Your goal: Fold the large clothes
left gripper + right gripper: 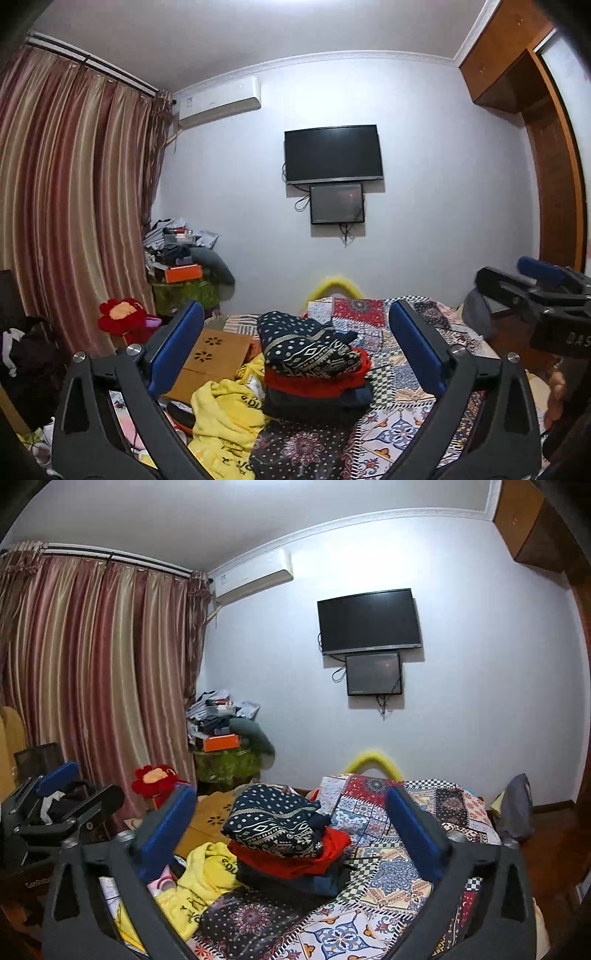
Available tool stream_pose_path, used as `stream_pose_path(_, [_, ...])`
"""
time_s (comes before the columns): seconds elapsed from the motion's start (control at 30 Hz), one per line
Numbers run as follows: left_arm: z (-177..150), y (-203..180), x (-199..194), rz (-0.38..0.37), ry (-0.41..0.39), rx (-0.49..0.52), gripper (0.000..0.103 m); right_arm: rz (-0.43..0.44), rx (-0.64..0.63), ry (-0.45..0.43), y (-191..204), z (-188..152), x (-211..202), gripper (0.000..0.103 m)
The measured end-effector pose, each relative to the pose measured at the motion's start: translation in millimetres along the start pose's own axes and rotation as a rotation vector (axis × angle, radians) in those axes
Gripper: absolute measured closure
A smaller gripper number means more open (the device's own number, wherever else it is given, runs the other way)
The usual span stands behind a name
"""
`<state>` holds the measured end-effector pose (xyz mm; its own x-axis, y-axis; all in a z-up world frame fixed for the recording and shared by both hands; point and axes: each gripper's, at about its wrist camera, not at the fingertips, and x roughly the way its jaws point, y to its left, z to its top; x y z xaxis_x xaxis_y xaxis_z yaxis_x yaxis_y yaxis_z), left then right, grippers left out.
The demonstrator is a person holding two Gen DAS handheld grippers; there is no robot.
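A stack of folded clothes [314, 365] sits on the patchwork bedspread [399, 373], with a navy patterned piece on top, a red one under it and dark ones below. The stack also shows in the right wrist view [280, 842]. A crumpled yellow garment [225, 417] lies left of the stack, also seen in the right wrist view [199, 886]. My left gripper [295, 350] is open and empty, held above the bed short of the stack. My right gripper [291, 830] is open and empty, likewise above the bed. Each gripper shows at the other view's edge.
A brown cardboard panel [214, 354] lies on the bed's left part. A red plush toy [122, 317] and a cluttered green-covered stand [184, 288] sit by the curtain [74, 203]. Two screens [332, 155] hang on the far wall. A wooden wardrobe [546, 147] is at right.
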<state>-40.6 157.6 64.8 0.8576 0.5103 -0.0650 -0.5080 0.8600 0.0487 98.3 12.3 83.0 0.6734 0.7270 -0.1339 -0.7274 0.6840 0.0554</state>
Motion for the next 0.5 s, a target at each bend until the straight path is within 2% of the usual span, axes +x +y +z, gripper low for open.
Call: stream_pose_path(0.5, [-7,3,10,-0.004,0.023,-0.016,0.001,-0.028,-0.019,0.031,2,-13,-2,0.0])
